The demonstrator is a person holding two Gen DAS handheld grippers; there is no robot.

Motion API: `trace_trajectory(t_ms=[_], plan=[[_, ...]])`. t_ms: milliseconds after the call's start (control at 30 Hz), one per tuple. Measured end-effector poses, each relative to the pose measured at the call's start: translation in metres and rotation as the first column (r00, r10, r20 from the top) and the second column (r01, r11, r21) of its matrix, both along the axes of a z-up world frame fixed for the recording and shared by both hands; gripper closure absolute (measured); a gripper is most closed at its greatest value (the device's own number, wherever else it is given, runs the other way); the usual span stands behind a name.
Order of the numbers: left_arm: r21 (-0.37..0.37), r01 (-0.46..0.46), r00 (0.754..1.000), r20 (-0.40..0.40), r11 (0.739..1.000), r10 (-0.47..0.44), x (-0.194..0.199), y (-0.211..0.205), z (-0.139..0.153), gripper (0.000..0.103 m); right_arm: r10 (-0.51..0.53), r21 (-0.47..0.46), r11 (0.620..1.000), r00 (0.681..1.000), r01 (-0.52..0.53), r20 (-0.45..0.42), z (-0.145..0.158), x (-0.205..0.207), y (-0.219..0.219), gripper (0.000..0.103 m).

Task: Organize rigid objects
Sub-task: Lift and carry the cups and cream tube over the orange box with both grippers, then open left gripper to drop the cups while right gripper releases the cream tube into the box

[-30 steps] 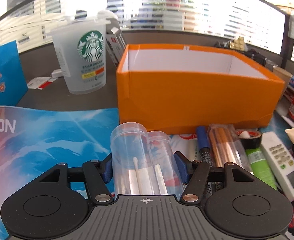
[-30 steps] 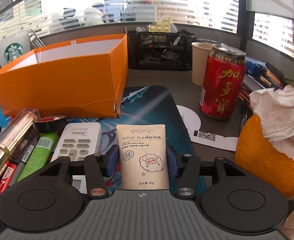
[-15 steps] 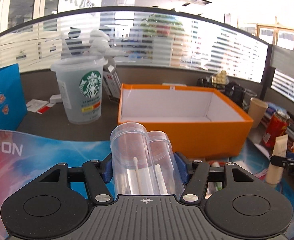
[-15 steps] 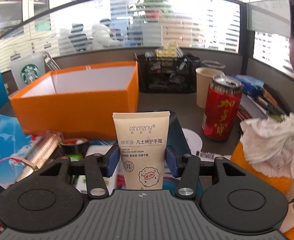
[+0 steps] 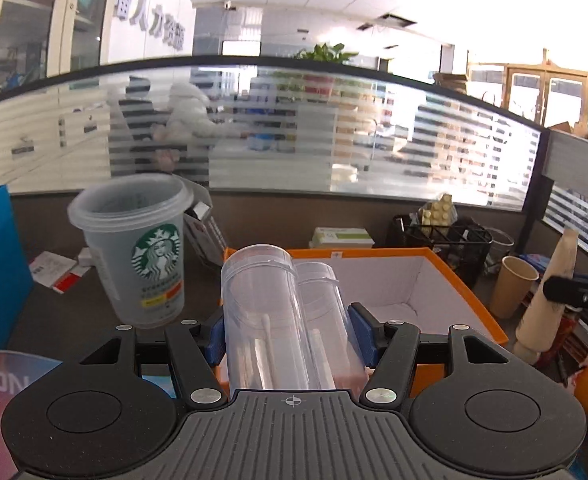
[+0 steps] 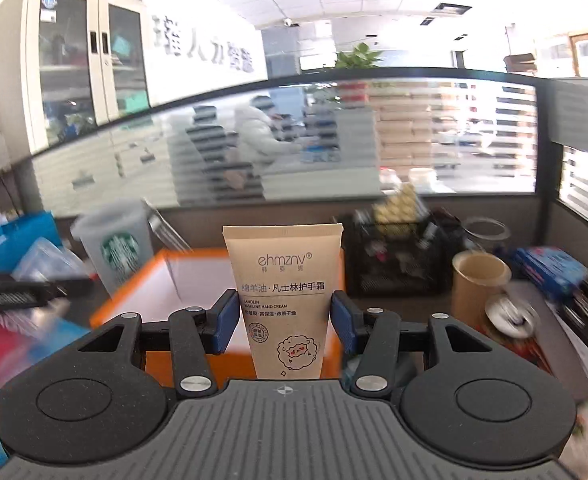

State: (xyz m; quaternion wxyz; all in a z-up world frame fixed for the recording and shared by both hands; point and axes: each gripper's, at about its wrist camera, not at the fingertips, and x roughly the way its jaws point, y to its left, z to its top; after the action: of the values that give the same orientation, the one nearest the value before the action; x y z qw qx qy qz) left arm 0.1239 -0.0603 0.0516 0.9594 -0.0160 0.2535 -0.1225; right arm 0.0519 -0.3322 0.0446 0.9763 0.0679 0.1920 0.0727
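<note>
So both hands are loaded right now. My left hand-held gripper [image 5: 289,334] is clamped on a pair of clear plastic tubes [image 5: 277,312] with what look like swabs inside, held up just in front of the orange box [image 5: 466,300]. My right hand-held gripper [image 6: 283,320] is squeezed on the hand cream tube [image 6: 283,300], standing upright between the blue pads, also on the near side of the orange box [image 6: 133,292].

As for progress, I'd say barely started. The bit of the box interior I can see is bare white card, so nothing seems filed away yet, though the floor nearest me is hidden. Both items are lifted but neither is over the opening. Left to do, I reckon: carry them over the rim and let go. The Starbucks cup [image 5: 141,256] stands left of the box; no idea if that counts.
</note>
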Motion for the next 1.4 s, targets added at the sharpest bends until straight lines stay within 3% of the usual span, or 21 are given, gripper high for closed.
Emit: trace_trajectory(t_ms=[133, 300, 567, 833, 1000, 1167, 1267, 1333, 1400], plan=[[0.046, -0.024, 0.997, -0.071, 0.999, 0.027, 0.041, -0.012, -0.017, 0.043, 0.04, 0.031, 0.999, 0.998, -0.038, -0.043, 0.006, 0.046, 0.005, 0.056], [0.107, -0.017, 0.986, -0.164, 0.994, 0.034, 0.076, -0.021, -0.044, 0.043, 0.072, 0.028, 0.997, 0.987, -0.068, -0.147, -0.012, 0.095, 0.012, 0.056], [0.157, 0.056, 0.95, -0.311, 0.986, -0.005, 0.112, -0.042, -0.074, 0.047, 0.095, -0.046, 0.992, 0.937, -0.117, -0.336, -0.05, 0.147, 0.025, 0.056], [0.275, 0.074, 0.957, -0.29, 0.959, 0.009, 0.128, -0.061, -0.082, 0.047, 0.059, -0.178, 0.972, 0.891, -0.154, -0.451, -0.068, 0.177, 0.037, 0.056], [0.269, 0.116, 0.941, -0.339, 0.956, -0.019, 0.139, -0.073, -0.087, 0.047, 0.042, -0.267, 0.944, 0.874, -0.193, -0.484, -0.073, 0.192, 0.05, 0.055], [0.283, 0.101, 0.942, -0.337, 0.954, 0.0, 0.142, -0.078, -0.087, 0.045, 0.025, -0.341, 0.913, 0.866, -0.223, -0.499, -0.077, 0.197, 0.059, 0.054], [0.273, 0.082, 0.942, -0.336, 0.959, 0.015, 0.143, -0.076, -0.085, 0.027, 0.009, -0.379, 0.899, 0.874, -0.219, -0.486, -0.077, 0.199, 0.06, 0.036], [0.265, 0.076, 0.942, -0.335, 0.961, 0.018, 0.143, -0.076, -0.082, 0.017, 0.011, -0.381, 0.899, 0.882, -0.215, -0.471, -0.074, 0.198, 0.059, 0.034], [0.263, 0.074, 0.948, -0.317, 0.962, 0.014, 0.14, -0.076, -0.077, 0.016, 0.017, -0.372, 0.904, 0.89, -0.208, -0.455, -0.068, 0.194, 0.059, 0.034]])
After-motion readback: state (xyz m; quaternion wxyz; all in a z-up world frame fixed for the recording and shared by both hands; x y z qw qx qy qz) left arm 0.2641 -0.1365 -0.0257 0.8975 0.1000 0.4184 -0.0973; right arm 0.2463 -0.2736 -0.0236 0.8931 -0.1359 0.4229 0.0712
